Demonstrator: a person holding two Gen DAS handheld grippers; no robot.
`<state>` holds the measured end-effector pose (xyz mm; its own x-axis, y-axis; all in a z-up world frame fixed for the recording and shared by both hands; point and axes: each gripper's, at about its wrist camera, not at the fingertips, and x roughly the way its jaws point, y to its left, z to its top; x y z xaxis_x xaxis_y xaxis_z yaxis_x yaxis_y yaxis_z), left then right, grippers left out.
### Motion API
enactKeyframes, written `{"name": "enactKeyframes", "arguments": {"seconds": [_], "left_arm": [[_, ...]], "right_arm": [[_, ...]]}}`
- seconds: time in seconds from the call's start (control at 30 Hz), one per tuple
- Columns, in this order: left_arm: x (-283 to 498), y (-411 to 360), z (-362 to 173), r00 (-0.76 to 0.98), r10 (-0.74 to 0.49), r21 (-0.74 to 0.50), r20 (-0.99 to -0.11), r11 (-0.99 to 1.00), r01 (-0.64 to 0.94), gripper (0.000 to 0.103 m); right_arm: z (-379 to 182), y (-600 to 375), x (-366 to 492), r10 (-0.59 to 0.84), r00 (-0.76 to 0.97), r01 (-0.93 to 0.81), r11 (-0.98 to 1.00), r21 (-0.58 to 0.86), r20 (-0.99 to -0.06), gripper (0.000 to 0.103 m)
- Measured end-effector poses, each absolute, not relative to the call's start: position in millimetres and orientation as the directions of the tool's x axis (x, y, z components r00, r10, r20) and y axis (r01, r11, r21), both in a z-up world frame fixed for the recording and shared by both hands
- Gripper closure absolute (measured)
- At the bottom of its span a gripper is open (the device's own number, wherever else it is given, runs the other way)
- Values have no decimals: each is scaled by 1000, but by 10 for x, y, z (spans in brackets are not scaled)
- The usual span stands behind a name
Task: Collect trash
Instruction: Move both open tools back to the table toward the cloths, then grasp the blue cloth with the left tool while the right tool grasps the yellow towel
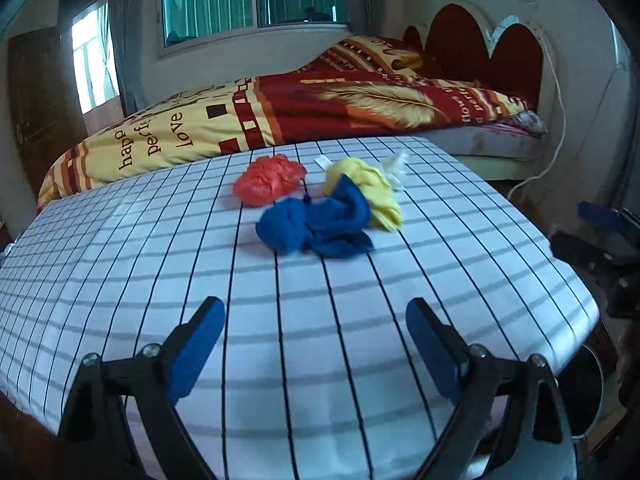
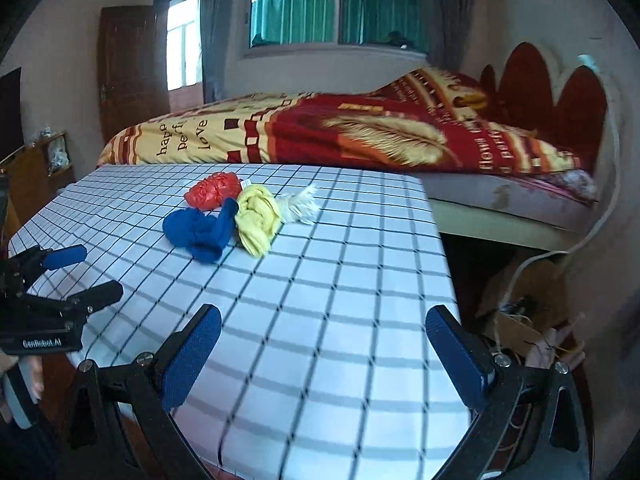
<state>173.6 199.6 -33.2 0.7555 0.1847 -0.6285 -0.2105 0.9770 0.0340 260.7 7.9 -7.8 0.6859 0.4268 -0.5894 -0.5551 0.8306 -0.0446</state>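
A small heap of trash lies toward the far side of the table with the checked cloth (image 1: 120,280). It holds a crumpled red plastic bag (image 1: 268,180), a blue cloth wad (image 1: 316,226), a yellow wad (image 1: 372,192) and a white scrap (image 1: 396,166). My left gripper (image 1: 314,312) hangs open over the near part of the table, well short of the heap, with nothing between its blue pads. My right gripper (image 2: 326,316) is open too and empty, near the table's right corner. In the right wrist view the red bag (image 2: 212,194), blue wad (image 2: 200,232), yellow wad (image 2: 258,216) and left gripper (image 2: 102,270) show.
A bed with a red and yellow quilt (image 1: 320,104) runs along the table's far edge. A white cable (image 2: 560,252) hangs by the red headboard (image 2: 552,92). Cardboard and clutter (image 2: 520,328) lie on the floor right of the table. A round metal rim (image 1: 590,388) shows below the right corner.
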Motion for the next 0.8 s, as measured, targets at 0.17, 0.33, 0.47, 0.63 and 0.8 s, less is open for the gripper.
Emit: {"name": "enactKeyframes", "arguments": {"seconds": [0.17, 0.33, 0.47, 0.63, 0.8], "left_arm": [[2163, 2246, -404, 735, 174, 37, -656, 979, -199, 18], [2501, 2367, -472, 724, 159, 41, -672, 983, -178, 23], [2741, 2396, -555, 698, 132, 27, -704, 987, -159, 25], [2919, 2448, -630, 674, 98, -12, -732, 988, -156, 45], [2847, 2546, -644, 690, 66, -66, -721, 984, -163, 73]], "right_arm": [[-139, 350, 3038, 450, 640, -584, 812, -13, -623, 7], [-244, 597, 3379, 452, 599, -612, 791, -15, -661, 18], [-312, 778, 3591, 456, 575, -623, 782, -3, -679, 22], [-365, 935, 3750, 468, 547, -635, 772, 19, -694, 26], [-429, 1093, 3798, 479, 519, -654, 755, 32, -708, 27]]}}
